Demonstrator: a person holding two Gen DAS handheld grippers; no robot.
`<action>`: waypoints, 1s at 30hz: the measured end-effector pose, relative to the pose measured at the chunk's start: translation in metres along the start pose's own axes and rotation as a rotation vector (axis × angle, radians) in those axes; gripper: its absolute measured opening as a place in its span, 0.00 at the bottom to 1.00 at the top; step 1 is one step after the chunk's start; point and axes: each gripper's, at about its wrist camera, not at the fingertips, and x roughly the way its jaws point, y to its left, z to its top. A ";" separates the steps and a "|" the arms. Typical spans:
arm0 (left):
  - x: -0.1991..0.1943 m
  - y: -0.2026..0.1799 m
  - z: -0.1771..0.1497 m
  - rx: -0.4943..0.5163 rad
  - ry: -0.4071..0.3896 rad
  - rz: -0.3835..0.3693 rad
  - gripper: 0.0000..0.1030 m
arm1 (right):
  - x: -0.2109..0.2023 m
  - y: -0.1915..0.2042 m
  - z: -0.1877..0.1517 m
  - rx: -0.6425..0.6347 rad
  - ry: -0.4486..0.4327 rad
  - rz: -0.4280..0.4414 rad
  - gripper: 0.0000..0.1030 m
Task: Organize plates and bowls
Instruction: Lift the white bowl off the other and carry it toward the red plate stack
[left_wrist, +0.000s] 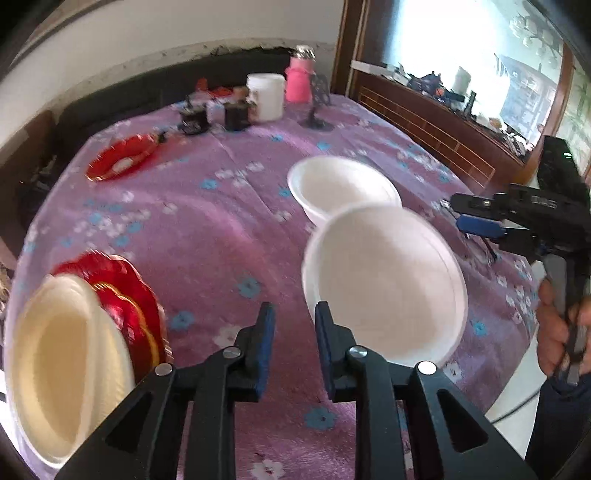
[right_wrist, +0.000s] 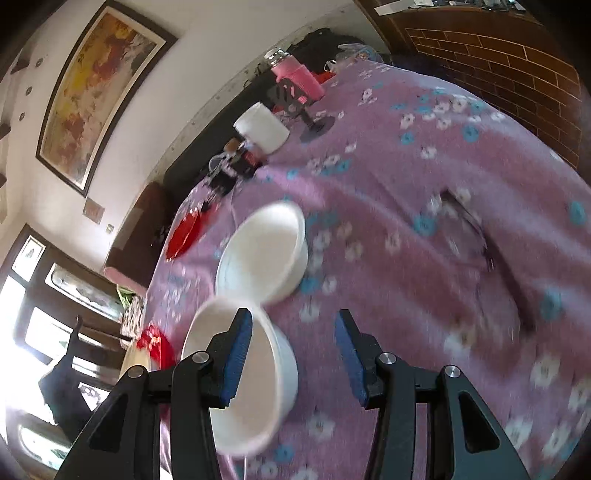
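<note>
Left gripper (left_wrist: 294, 314): jaws narrowly parted, nothing between the pads; the near white bowl (left_wrist: 384, 284) sits just beside its right finger, rim apparently not gripped. No earlier view, so state only.

Right gripper (right_wrist: 293, 332): jaws about half open, empty. Its left pad overlaps the near bowl's rim in the right wrist view; contact cannot be confirmed through the blur. In the left wrist view it stands off the counter's right edge, apart from both bowls.

Near left corner of the counter (left_wrist: 221, 229): a cream plate stack (left_wrist: 62, 365) lying on red scalloped plates (left_wrist: 136, 295).

Centre-right: second white bowl (left_wrist: 340, 184) just behind the near one, rims touching or nearly so.

Far left edge: lone red plate (left_wrist: 122, 158). Far edge: white mug (left_wrist: 266, 96), pink bottle (left_wrist: 299, 79), small dark items.

Judgement: step in hand looks like nesting the two white bowls. To do it well, take one rim squarely with one pad inside and one outside, lift clear of the neighbour's rim, keep it level, lower centred. Thin rim may slip or tilt if pinched off-centre.
</note>
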 end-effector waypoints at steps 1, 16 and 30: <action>-0.002 0.002 0.007 -0.012 0.003 -0.001 0.21 | 0.008 0.002 0.009 -0.011 0.012 -0.007 0.49; 0.083 0.018 0.102 -0.245 0.149 0.025 0.20 | 0.073 0.010 0.047 -0.059 0.102 -0.085 0.29; 0.122 0.019 0.112 -0.314 0.168 -0.092 0.08 | 0.082 0.009 0.048 -0.058 0.109 -0.057 0.11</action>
